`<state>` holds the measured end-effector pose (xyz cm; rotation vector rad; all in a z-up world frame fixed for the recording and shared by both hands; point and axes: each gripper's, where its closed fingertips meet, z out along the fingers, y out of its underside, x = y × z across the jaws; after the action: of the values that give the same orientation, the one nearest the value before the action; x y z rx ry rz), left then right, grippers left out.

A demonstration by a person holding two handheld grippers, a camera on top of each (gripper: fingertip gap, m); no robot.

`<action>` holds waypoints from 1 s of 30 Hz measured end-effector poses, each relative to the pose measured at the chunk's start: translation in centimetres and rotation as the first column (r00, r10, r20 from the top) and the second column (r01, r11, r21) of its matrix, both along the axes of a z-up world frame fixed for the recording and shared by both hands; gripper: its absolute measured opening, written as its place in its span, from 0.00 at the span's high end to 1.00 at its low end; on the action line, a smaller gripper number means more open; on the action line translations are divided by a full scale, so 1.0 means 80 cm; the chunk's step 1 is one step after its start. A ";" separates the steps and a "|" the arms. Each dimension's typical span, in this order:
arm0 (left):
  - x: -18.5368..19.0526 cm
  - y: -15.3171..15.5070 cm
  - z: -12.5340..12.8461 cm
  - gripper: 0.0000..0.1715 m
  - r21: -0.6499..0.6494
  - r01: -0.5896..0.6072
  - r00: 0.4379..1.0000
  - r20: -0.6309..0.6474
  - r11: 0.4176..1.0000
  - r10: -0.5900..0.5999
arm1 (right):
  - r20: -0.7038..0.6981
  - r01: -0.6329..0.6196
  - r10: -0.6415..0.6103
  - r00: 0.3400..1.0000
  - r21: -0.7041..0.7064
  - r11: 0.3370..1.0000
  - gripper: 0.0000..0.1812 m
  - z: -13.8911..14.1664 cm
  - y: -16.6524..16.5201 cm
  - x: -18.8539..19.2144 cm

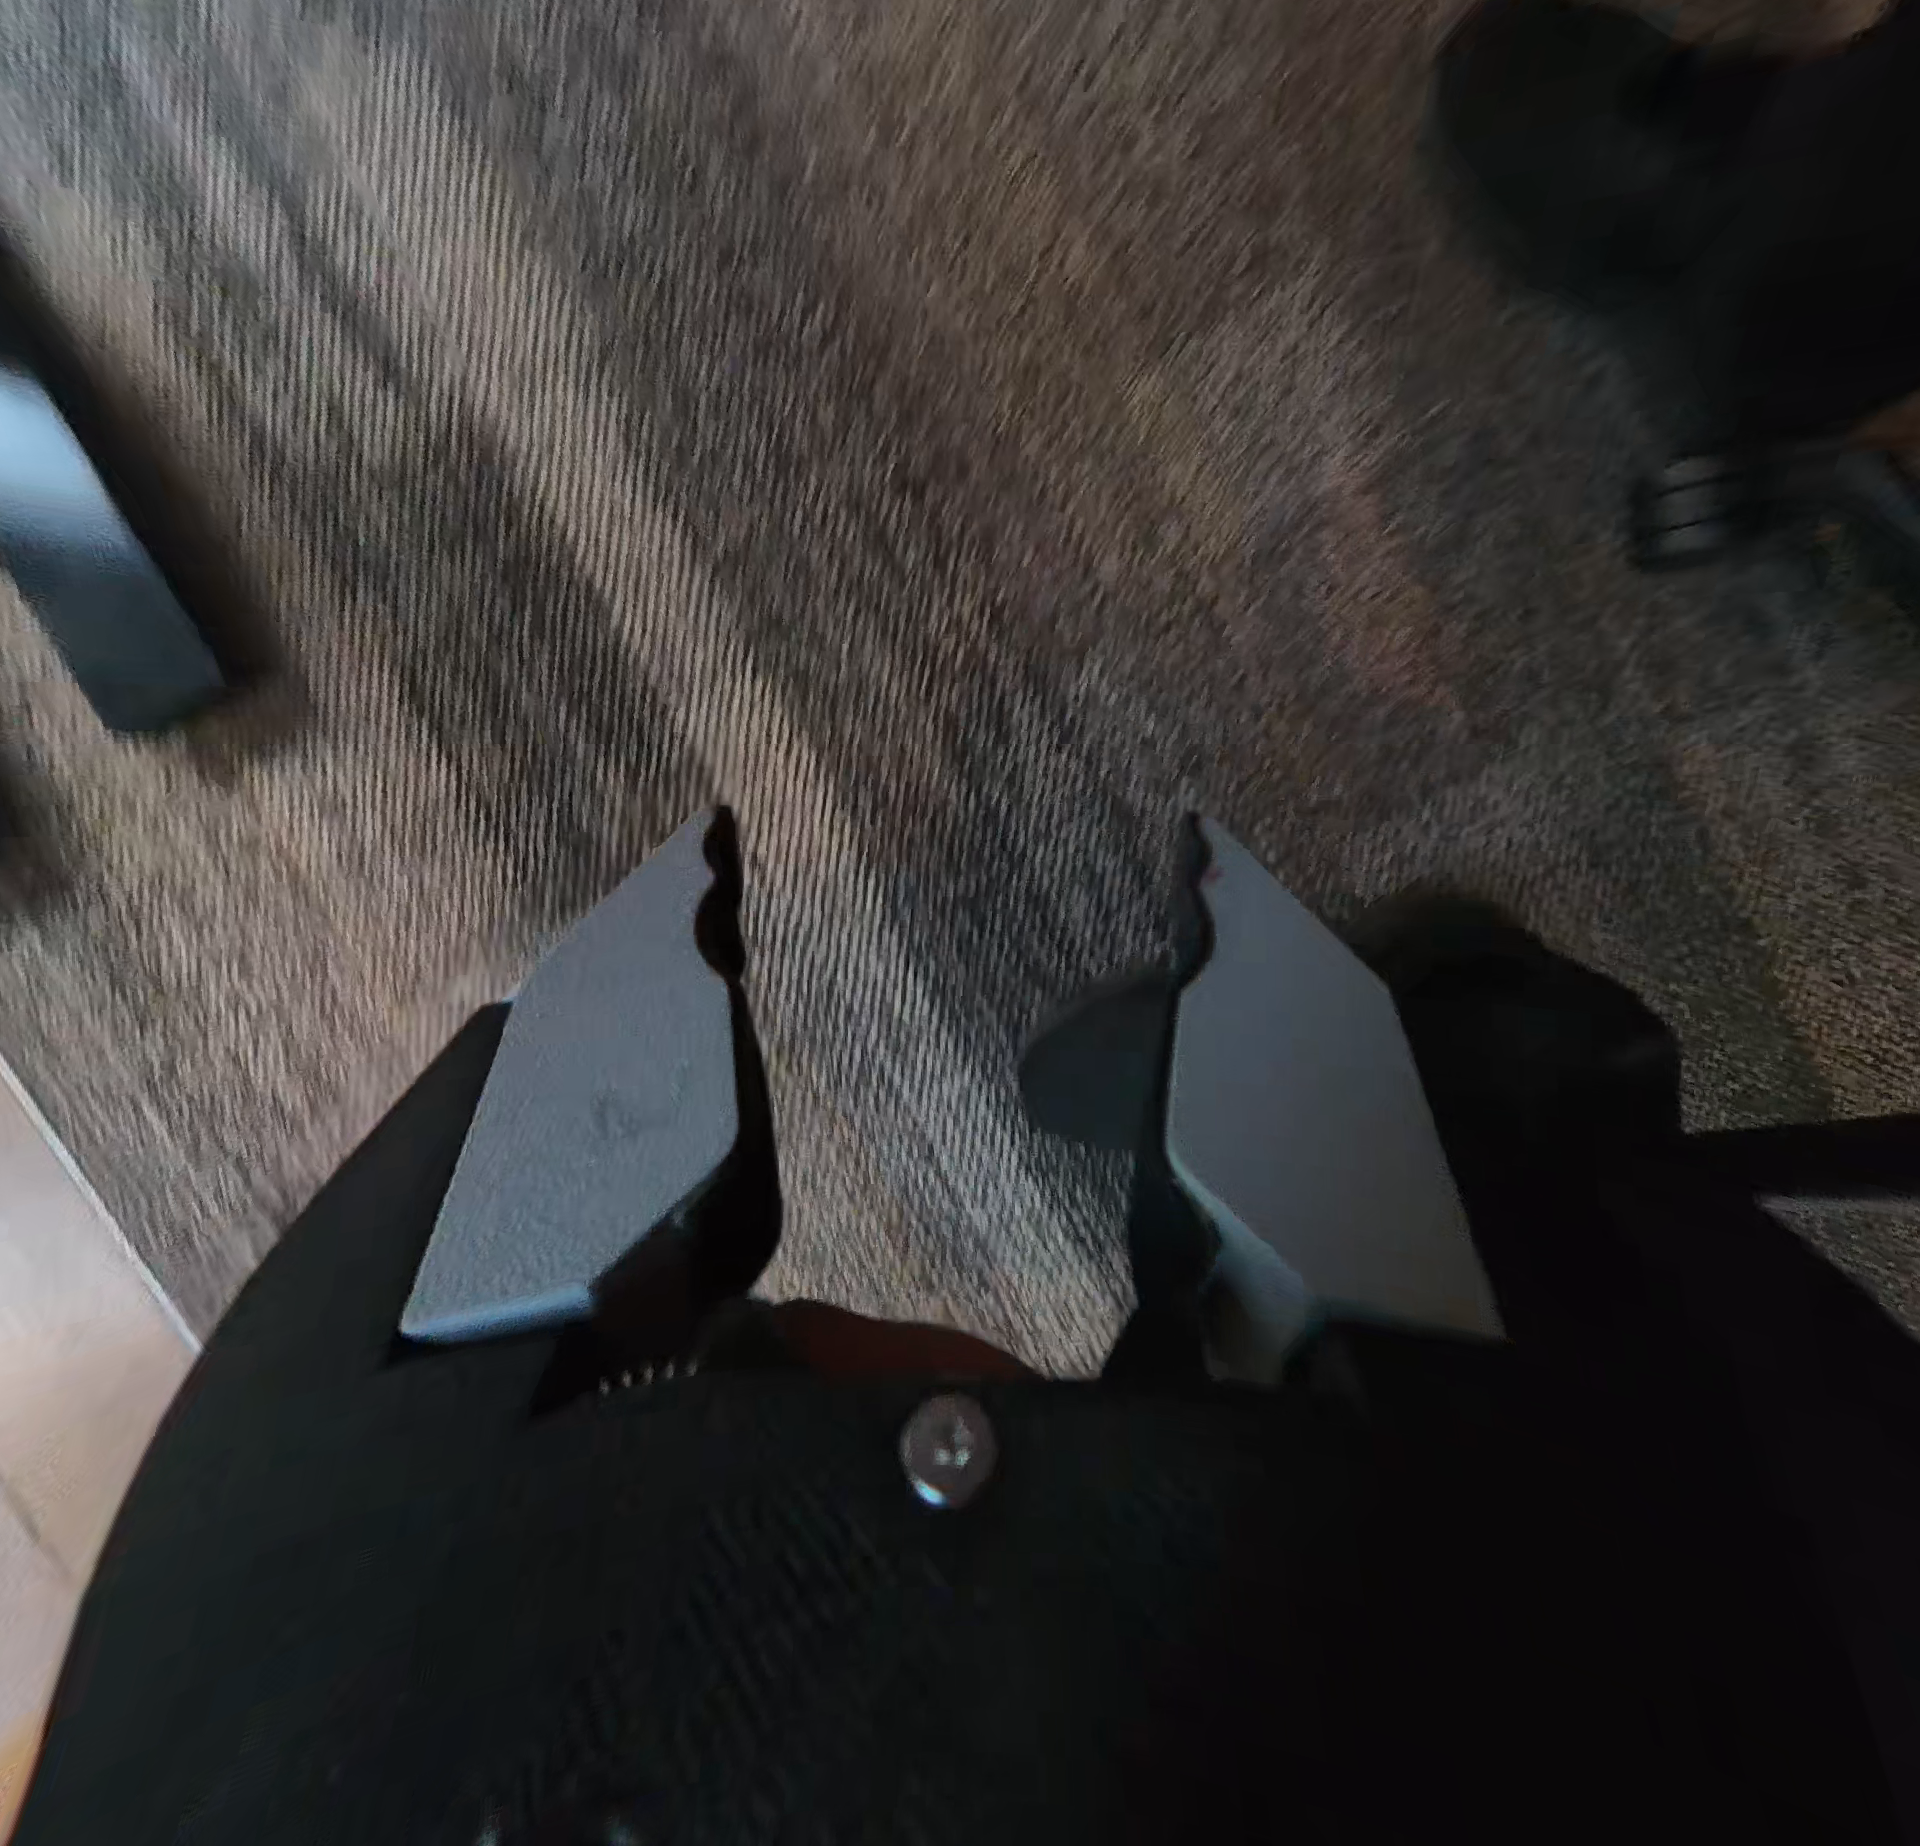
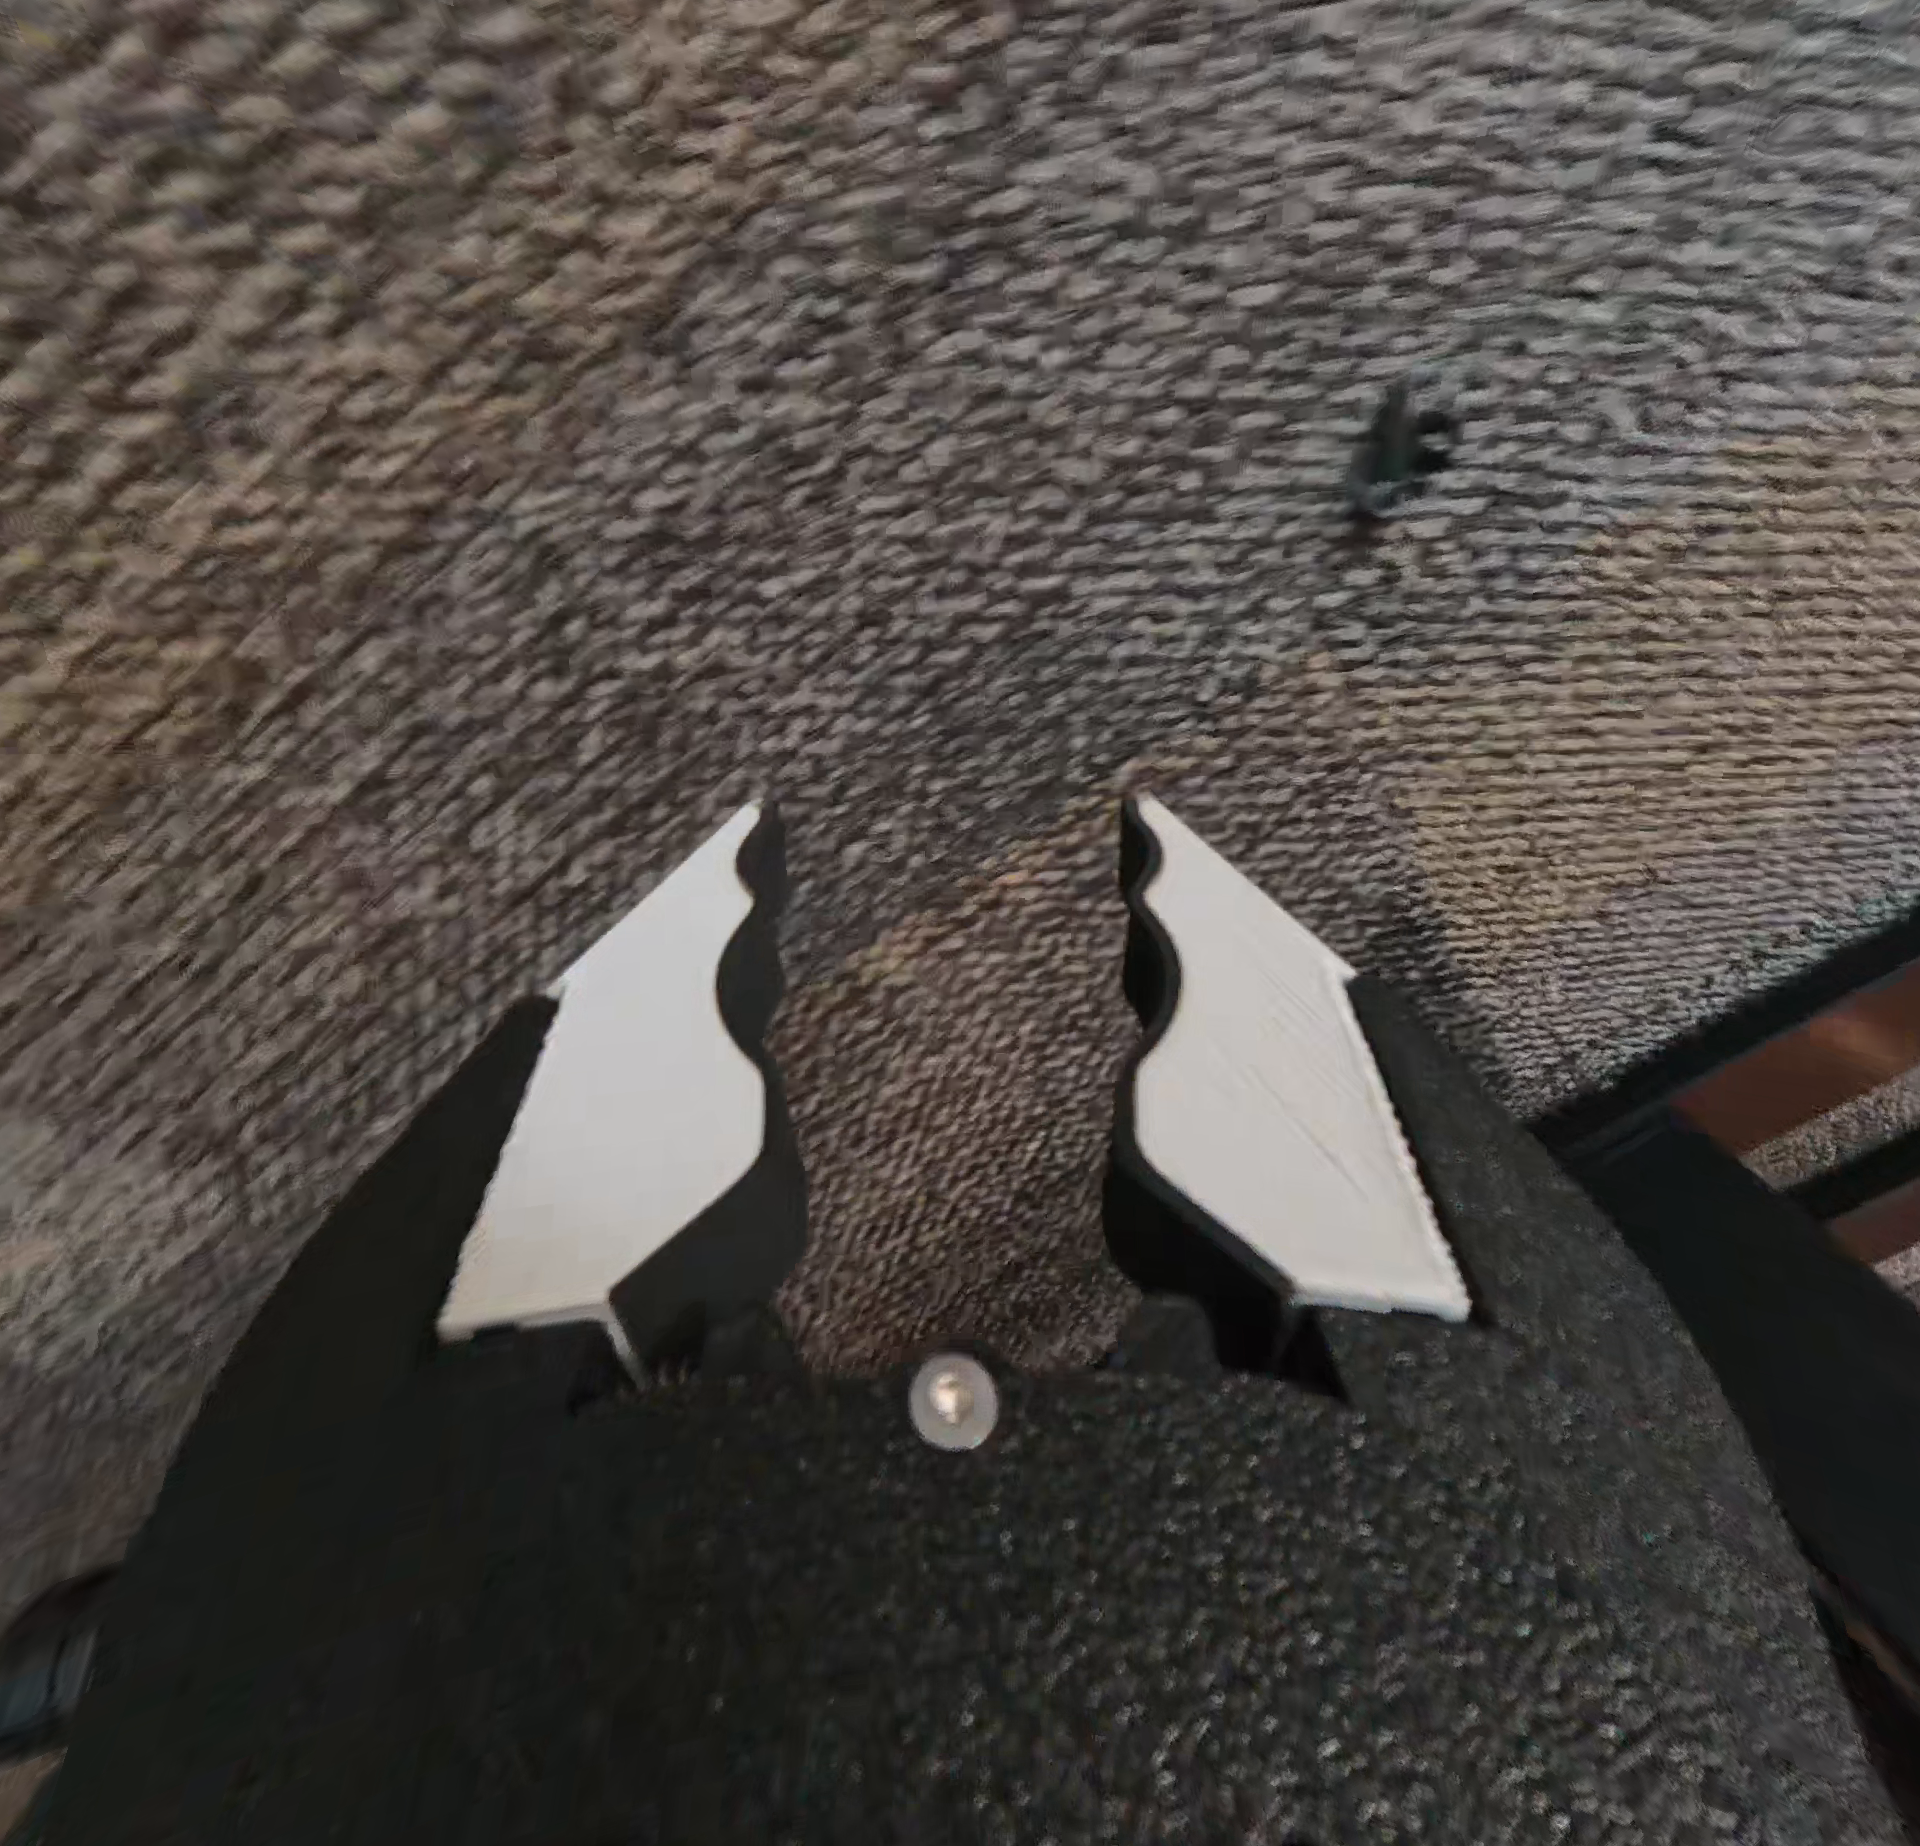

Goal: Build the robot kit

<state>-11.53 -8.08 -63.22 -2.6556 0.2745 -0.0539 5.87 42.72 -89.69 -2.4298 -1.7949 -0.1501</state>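
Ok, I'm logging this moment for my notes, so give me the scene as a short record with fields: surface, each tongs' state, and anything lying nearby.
surface: grey-brown carpet, blurred in both views
left tongs: open, empty, over bare carpet
right tongs: open, empty, over bare carpet
nearest to right tongs: small dark object on the carpet, ahead and to the right, apart from the fingers; too blurred to identify
near left tongs: dark shape upper right; blue-grey block at the left edge
contact: none visible

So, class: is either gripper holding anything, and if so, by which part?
Nothing is held. The left gripper and right gripper both stand open, with only carpet between their fingers.
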 end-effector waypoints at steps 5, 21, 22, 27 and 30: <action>-0.079 -0.033 -0.005 0.57 -0.048 -0.202 0.977 -0.072 0.978 0.199 | -0.125 0.084 -0.076 0.989 0.058 0.995 0.71 -0.017 0.068 -0.041; -0.141 -0.069 -0.064 0.59 -0.149 -0.327 0.943 -0.113 0.933 0.312 | 0.050 -0.097 0.091 0.995 0.144 0.985 0.81 -0.059 0.168 -0.012; -0.143 -0.073 -0.063 0.59 -0.144 -0.325 0.943 -0.124 0.935 0.309 | 0.038 -0.078 0.073 0.997 0.143 0.987 0.81 -0.064 0.169 -0.013; -0.164 -0.079 -0.053 0.59 -0.145 -0.325 0.937 -0.184 0.935 0.297 | 0.027 -0.043 0.040 0.999 0.137 0.990 0.89 -0.088 0.173 -0.014; -0.172 -0.078 -0.048 0.59 -0.130 -0.339 0.931 -0.186 0.932 0.313 | -0.016 0.042 -0.041 0.999 0.090 0.995 0.94 -0.097 0.168 -0.019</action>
<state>-25.28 -14.36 -67.04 -2.8328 -0.1316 0.2599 4.35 56.15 -97.47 -2.4007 -1.6942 -0.2123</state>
